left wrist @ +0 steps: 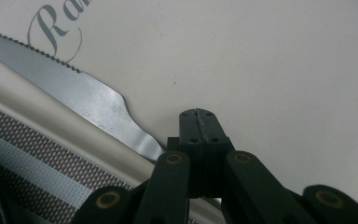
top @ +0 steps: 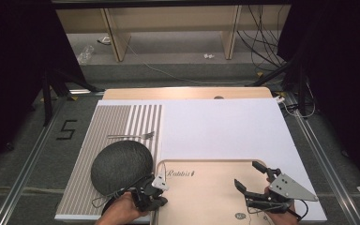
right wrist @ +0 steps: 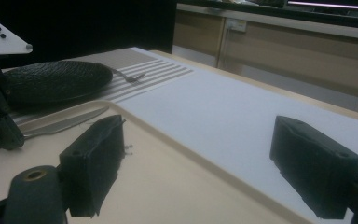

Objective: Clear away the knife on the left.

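Note:
A serrated table knife (left wrist: 79, 95) lies along the left rim of a beige tray (top: 206, 197) printed "Rabbit". Its neck runs under my left gripper (left wrist: 198, 114), whose jaws are pressed together over the tray floor with nothing seen between them. In the high view the left gripper (top: 155, 199) sits at the tray's near left corner, beside a dark grey plate (top: 121, 166). My right gripper (top: 246, 174) hovers over the tray's right part, jaws wide apart and empty. From the right gripper (right wrist: 205, 163) view, the knife (right wrist: 65, 123) lies flat by the left gripper's tip.
A fork (top: 131, 136) lies on the striped placemat (top: 112, 122) just beyond the plate. A white mat (top: 225, 126) covers the rest of the table. Wooden furniture legs and cables stand on the floor behind the table.

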Demonstrator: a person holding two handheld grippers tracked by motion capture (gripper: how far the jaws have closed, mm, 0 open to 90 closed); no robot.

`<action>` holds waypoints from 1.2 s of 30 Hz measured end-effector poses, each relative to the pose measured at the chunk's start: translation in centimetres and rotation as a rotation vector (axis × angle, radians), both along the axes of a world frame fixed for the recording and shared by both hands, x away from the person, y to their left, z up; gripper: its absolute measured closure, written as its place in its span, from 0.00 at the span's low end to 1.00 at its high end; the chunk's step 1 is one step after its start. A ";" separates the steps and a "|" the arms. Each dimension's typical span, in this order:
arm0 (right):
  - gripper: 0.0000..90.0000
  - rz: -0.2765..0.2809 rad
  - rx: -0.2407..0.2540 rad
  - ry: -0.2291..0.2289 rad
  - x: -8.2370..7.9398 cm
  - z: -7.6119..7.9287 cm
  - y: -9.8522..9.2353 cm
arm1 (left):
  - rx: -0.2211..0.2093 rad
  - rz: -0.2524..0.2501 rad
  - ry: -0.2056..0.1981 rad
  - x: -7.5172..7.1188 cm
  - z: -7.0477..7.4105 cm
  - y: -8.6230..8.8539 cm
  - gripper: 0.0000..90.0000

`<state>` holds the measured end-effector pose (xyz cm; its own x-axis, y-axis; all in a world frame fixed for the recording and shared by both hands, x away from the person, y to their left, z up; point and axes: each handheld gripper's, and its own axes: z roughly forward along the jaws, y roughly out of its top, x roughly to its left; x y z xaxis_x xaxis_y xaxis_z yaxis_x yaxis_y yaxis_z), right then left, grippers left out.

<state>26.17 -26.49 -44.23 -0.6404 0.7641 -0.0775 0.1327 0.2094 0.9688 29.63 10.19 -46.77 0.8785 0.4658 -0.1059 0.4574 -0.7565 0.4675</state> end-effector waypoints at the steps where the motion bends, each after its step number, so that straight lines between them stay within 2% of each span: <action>1: 0.21 0.000 0.000 0.000 0.0 0.0 0.0 | -0.005 -0.005 0.000 0.0 0.0 0.0 0.97; 4: 0.21 -0.001 -0.005 0.005 0.0 0.1 -0.1 | -0.022 0.004 -0.012 0.1 0.3 0.1 0.84; 8: 0.21 0.001 -0.001 0.002 0.0 0.0 0.0 | -0.085 0.052 -0.051 0.2 1.0 0.2 0.55; 13: 0.21 0.001 0.006 -0.002 0.0 0.0 0.0 | -0.159 0.100 -0.097 0.4 1.8 0.9 0.40; 21: 0.20 0.000 0.005 0.010 0.0 -0.1 -0.1 | -0.272 0.183 -0.176 0.8 3.3 2.1 0.27; 26: 0.20 0.002 0.013 0.012 0.2 -0.2 -0.3 | -0.317 0.240 -0.207 1.3 4.1 3.2 0.22; 30: 0.20 0.000 0.035 0.022 0.2 -0.2 -0.4 | -0.340 0.272 -0.227 1.7 4.7 4.1 0.21; 36: 0.20 0.001 0.034 0.024 0.3 -0.2 -0.4 | -0.357 0.310 -0.253 2.1 5.3 5.3 0.20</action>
<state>26.45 -26.92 -44.45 -0.6429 0.7651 -0.0360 0.1558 0.1767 0.9719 31.74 15.54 -41.45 0.7244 0.6810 -0.1074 0.4733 -0.3779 0.7957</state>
